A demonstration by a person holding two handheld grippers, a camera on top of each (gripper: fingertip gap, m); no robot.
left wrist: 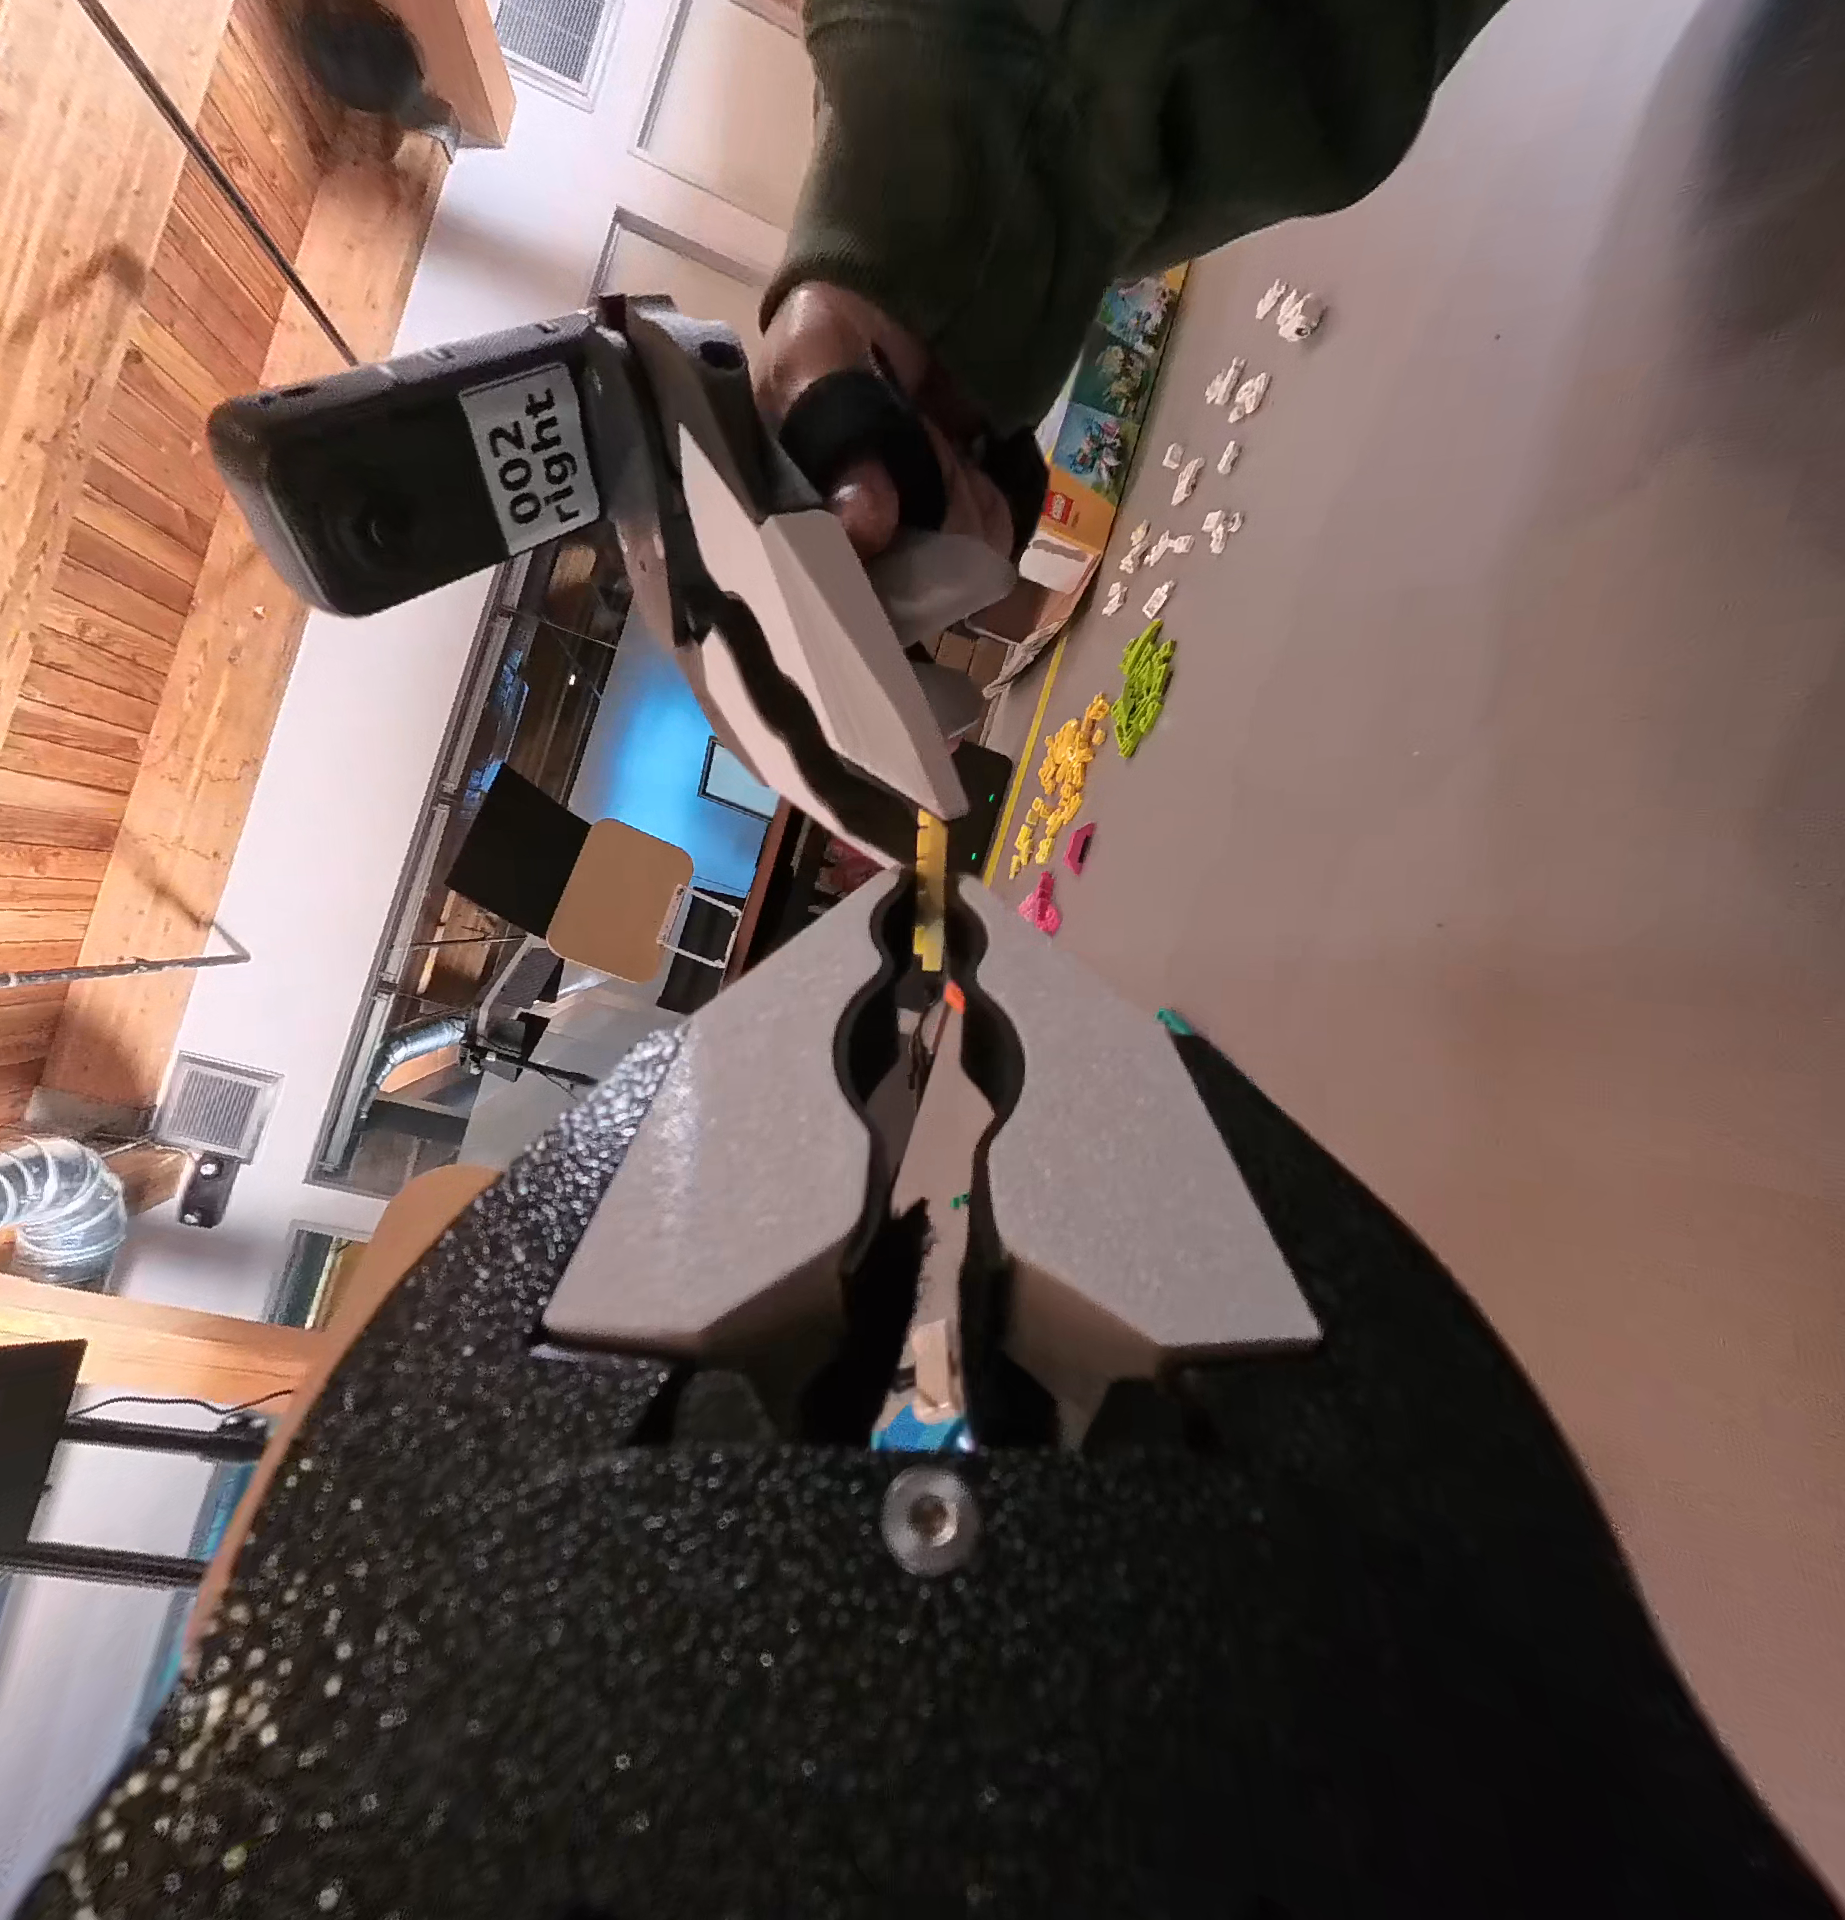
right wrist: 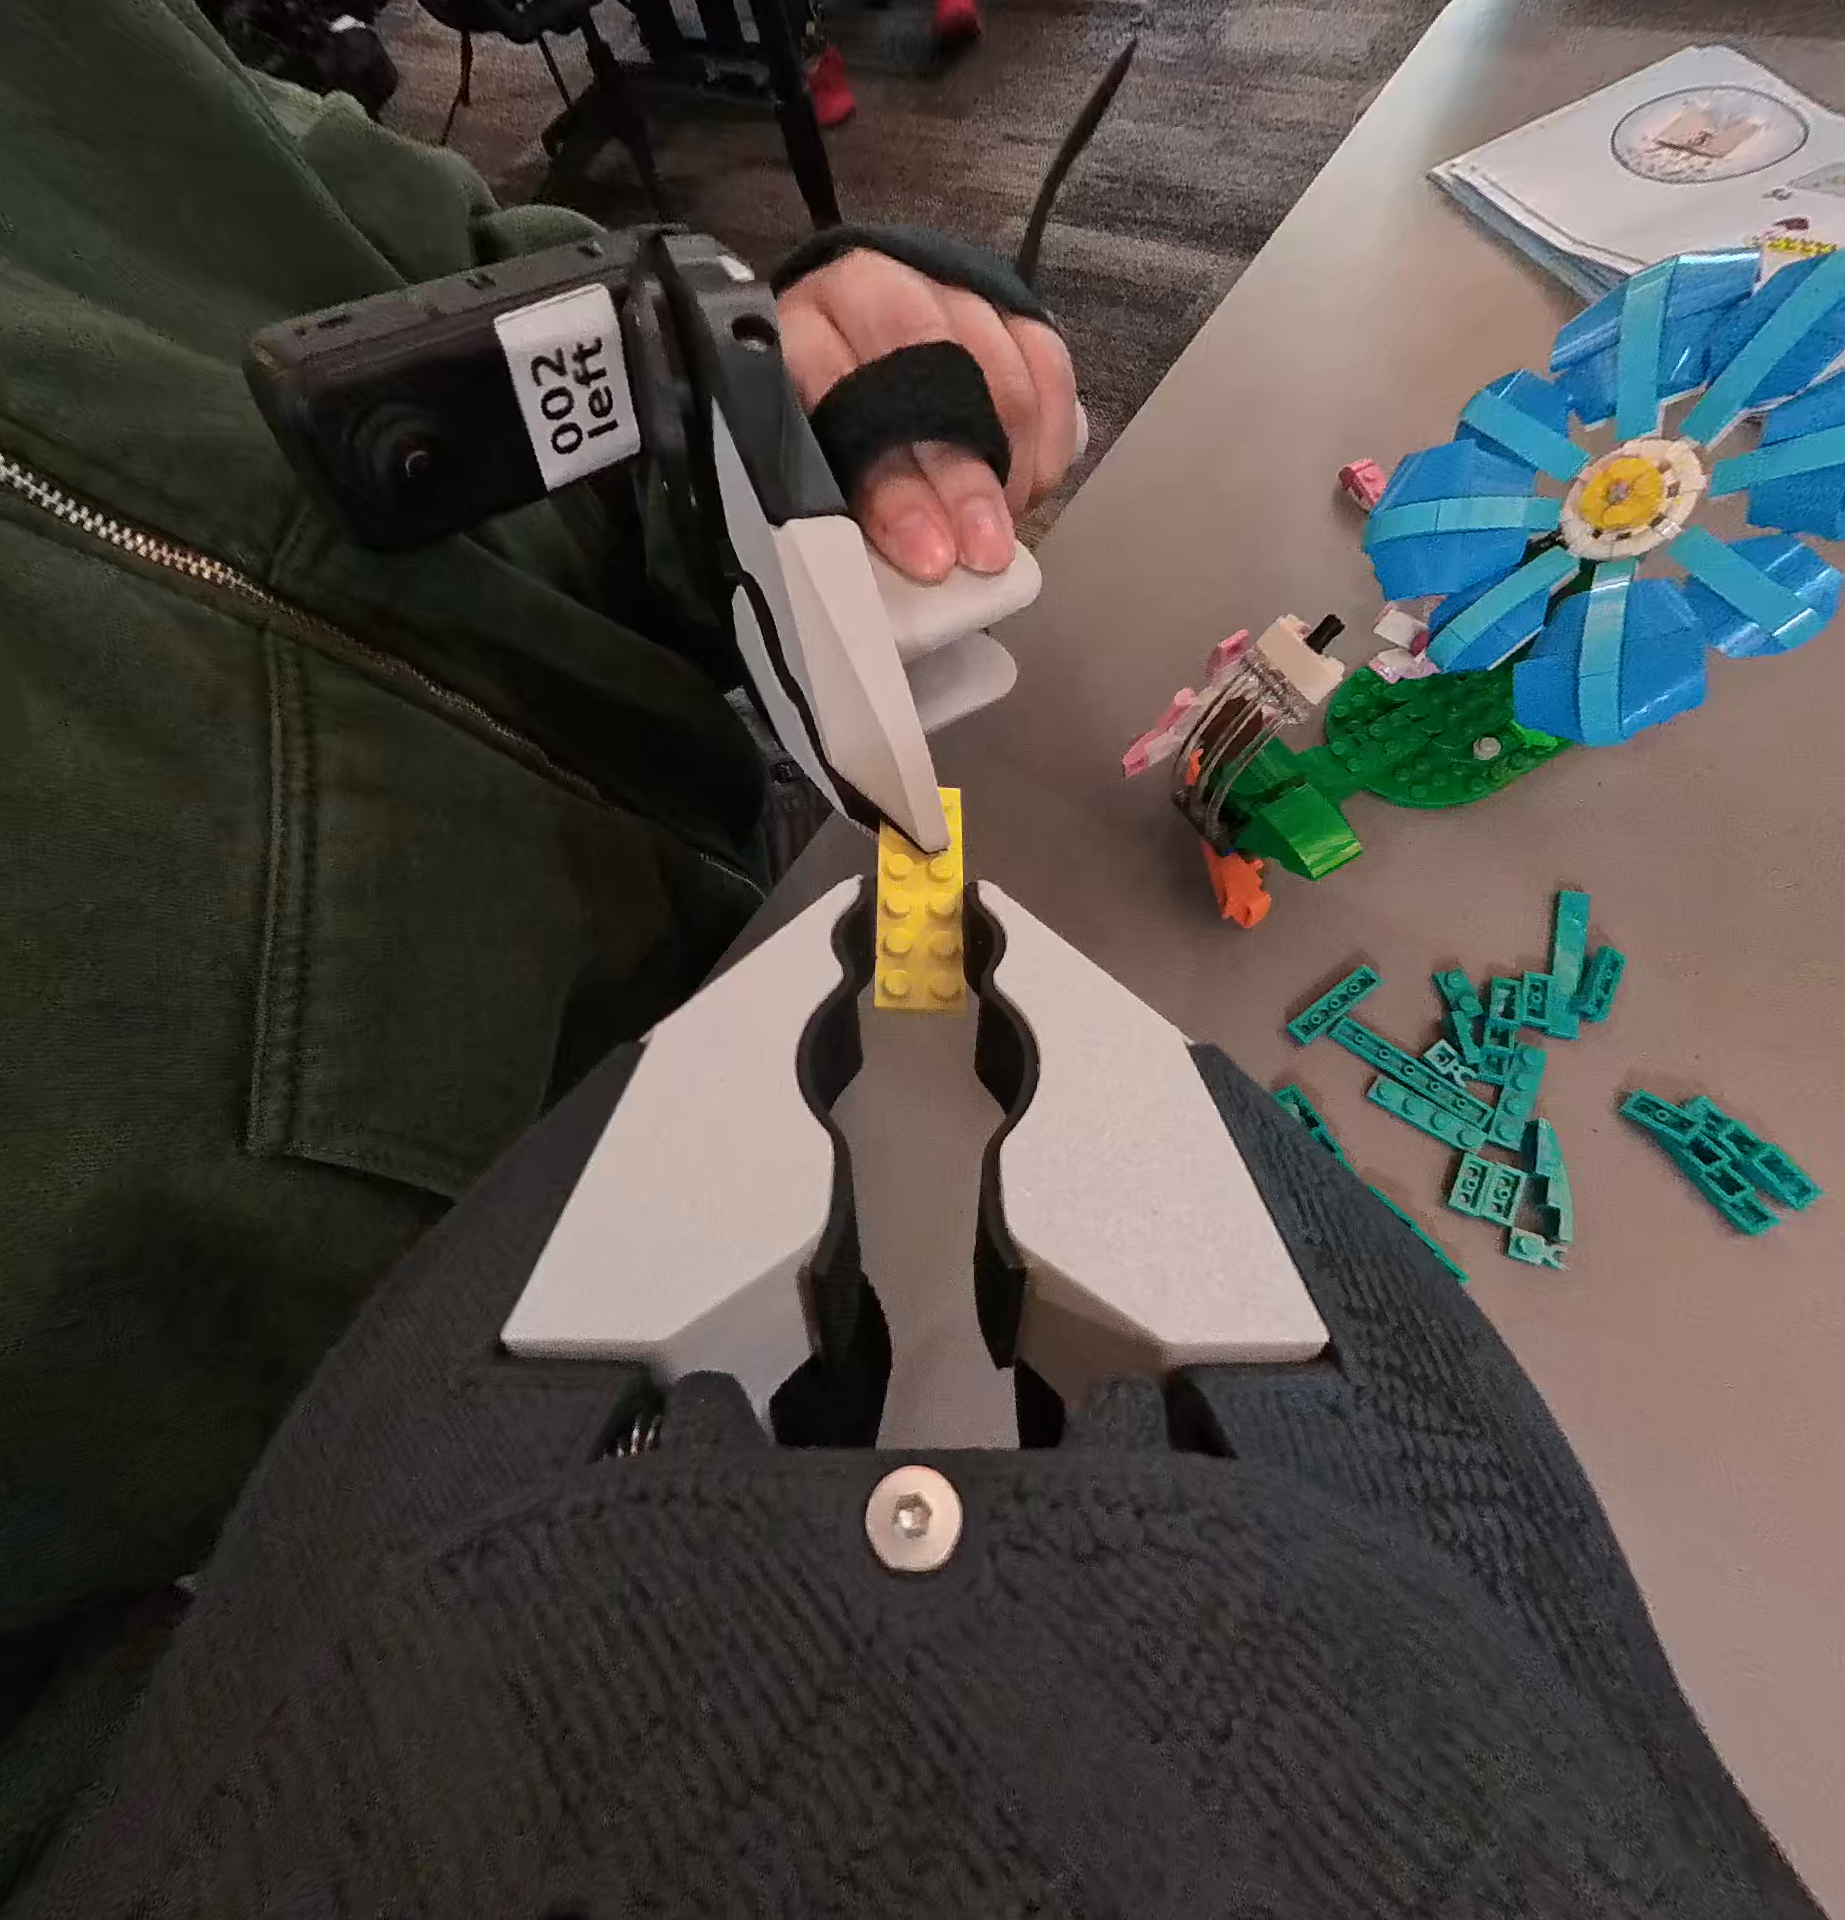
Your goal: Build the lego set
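A yellow studded plate (right wrist: 920,935) is held in the air in front of a person in a green jacket, near the table edge. My right gripper (right wrist: 923,894) is shut on it across its width, studs facing the camera. My left gripper (right wrist: 923,831) comes in from above and clamps the plate's far end. In the left wrist view the plate (left wrist: 930,914) shows edge-on between the tips of my left gripper (left wrist: 930,894), with the right gripper (left wrist: 933,826) meeting it from the upper left.
On the grey table (right wrist: 1313,416) lie a blue flower model (right wrist: 1624,499) on a green base (right wrist: 1417,727), teal pieces (right wrist: 1489,1091) and a booklet (right wrist: 1645,156). White (left wrist: 1209,468), lime (left wrist: 1141,686), yellow (left wrist: 1063,769) and pink (left wrist: 1043,904) pieces and a box (left wrist: 1115,416) lie farther off.
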